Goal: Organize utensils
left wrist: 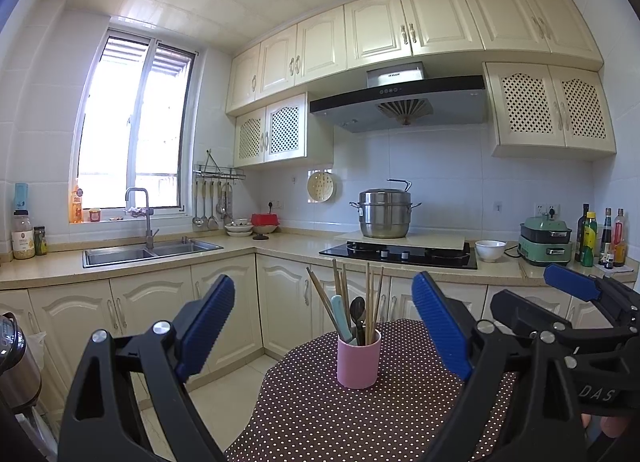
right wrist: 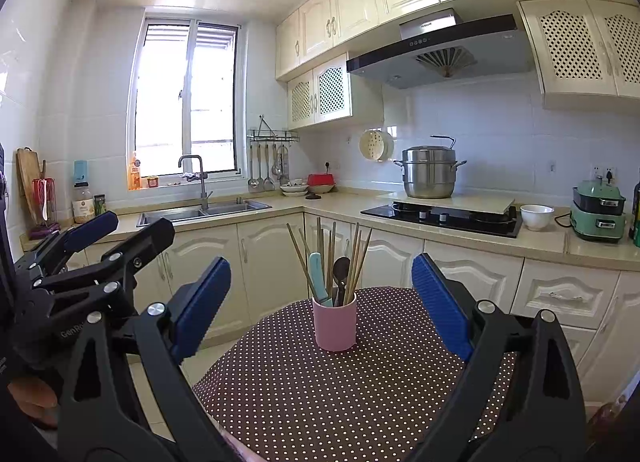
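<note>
Pink cup w/ the utensils sits dead centre of both wrist views, upright on the polka-dot desk, lower middle of frame. My left gripper is spread wide, nothing in it; right gripper likewise wide and empty. Cup falls right between the blue pads in each view, straight ahead along the fingers, well apart from both, no contact. In the left view my right gripper shows at the right edge of frame; in the right view the left one shows at the left edge, so the two sit side by side facing the cup, and I can't call either one nearer. Chopsticks stand near-vertical, fanning out a bit toward the top; the light blue handle leans to frame left, the dark spoon is bowl-up beside it. Long axes all run up-down, so my guess is any pull goes upward out of the cup. Hidden: lower ends of everything inside the cup, exact chopstick count, whether more pieces sit behind; desk's near edge is cut off by my gripper bodies
</note>
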Demonstrator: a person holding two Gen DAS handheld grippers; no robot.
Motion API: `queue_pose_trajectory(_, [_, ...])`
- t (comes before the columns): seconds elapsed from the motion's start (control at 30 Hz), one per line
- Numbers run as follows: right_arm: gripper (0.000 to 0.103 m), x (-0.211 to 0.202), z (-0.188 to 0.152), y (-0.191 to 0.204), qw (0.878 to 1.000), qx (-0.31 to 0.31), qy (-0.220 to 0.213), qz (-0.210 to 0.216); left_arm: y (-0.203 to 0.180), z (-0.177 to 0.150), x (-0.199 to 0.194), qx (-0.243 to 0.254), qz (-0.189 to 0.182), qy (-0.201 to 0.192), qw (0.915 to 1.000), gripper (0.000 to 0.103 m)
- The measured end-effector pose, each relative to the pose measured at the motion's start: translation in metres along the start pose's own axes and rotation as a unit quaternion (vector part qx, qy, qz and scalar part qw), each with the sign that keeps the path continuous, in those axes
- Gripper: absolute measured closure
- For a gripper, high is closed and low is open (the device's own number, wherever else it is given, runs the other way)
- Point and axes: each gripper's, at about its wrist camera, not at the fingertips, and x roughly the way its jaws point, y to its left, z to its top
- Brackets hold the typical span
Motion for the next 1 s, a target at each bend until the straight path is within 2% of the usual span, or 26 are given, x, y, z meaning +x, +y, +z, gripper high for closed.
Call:
queue_pose_trajectory(0.57, [0.013,0.022,-0.005,-0.005,1.0,0.009,0.014,-0.002,-0.006,-0.007,0.027,0.01,0.001,0.021,0.9997,0.014])
queue_pose_trajectory(1.0, [0.012,0.057,-0.015,-0.017,0.999,0.021,0.04,0.001,-0.011,-0.019,0.064,0.014,0.007,0.053,0.9985,0.014])
